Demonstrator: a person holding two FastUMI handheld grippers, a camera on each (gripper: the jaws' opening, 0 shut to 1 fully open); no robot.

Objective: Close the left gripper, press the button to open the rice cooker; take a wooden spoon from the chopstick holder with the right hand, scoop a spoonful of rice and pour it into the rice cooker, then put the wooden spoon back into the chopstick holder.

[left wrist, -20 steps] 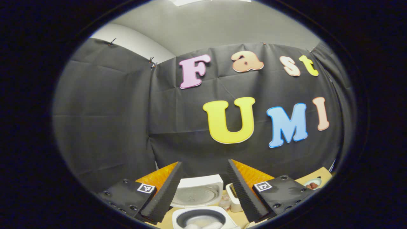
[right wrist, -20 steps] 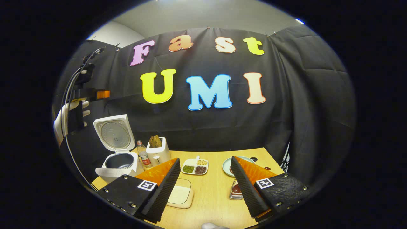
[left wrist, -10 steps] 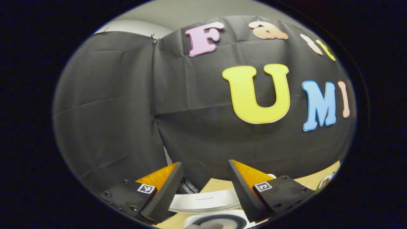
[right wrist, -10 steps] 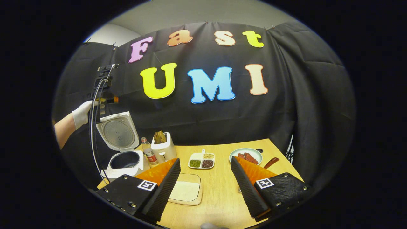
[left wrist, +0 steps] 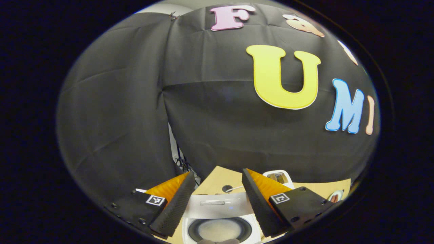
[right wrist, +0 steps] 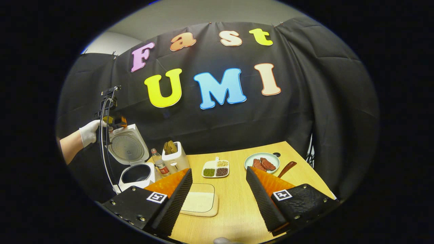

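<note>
Two grippers, both spread wide, empty | rice cooker (right wrist: pixel 134 162) lid up, far left | wooden spoon handles upright in chopstick holder (right wrist: pixel 175 158), far-left of right gripper (right wrist: pixel 219 193) | left gripper (left wrist: pixel 218 195) above cooker, so right takes spoon | rice tray (right wrist: pixel 200 204) near.

left claw (right wrist: pixel 113 120) lowered to the raised rice cooker lid (right wrist: pixel 127 146) (camera now tilted downward)

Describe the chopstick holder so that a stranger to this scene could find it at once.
Start at the open rice cooker at the table's back left corner. Right of it stands a small bottle, then the chopstick holder. It is a tall white box with brown wooden utensils sticking out of its top, the only upright container there.
</note>
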